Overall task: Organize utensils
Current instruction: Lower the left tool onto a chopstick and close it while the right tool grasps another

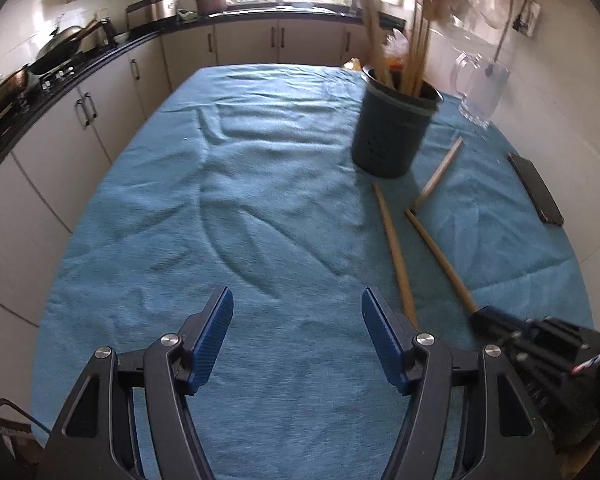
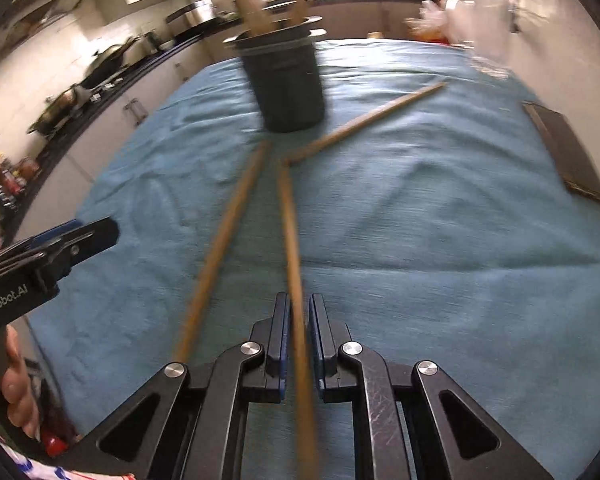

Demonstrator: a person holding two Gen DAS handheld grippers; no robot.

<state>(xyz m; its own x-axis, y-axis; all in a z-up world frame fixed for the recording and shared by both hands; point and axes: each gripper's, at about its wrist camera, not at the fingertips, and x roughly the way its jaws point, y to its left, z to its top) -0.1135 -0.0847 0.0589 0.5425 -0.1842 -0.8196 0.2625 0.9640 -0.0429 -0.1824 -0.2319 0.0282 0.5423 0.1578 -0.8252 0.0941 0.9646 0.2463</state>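
A dark utensil holder (image 1: 392, 128) stands on the blue cloth, with several wooden sticks upright in it; it also shows in the right wrist view (image 2: 284, 80). Three wooden sticks lie on the cloth. My right gripper (image 2: 299, 312) is shut on the middle stick (image 2: 290, 224), seen in the left wrist view as well (image 1: 440, 256) with the gripper at its near end (image 1: 488, 316). A second stick (image 2: 224, 236) lies to its left and a third (image 2: 364, 120) slants away to the right. My left gripper (image 1: 296, 308) is open and empty over bare cloth.
A dark flat phone-like slab (image 2: 564, 152) lies at the right edge of the table. A glass mug (image 1: 476, 88) stands behind the holder on the right. Kitchen counters with pans (image 1: 60, 48) run along the left and back.
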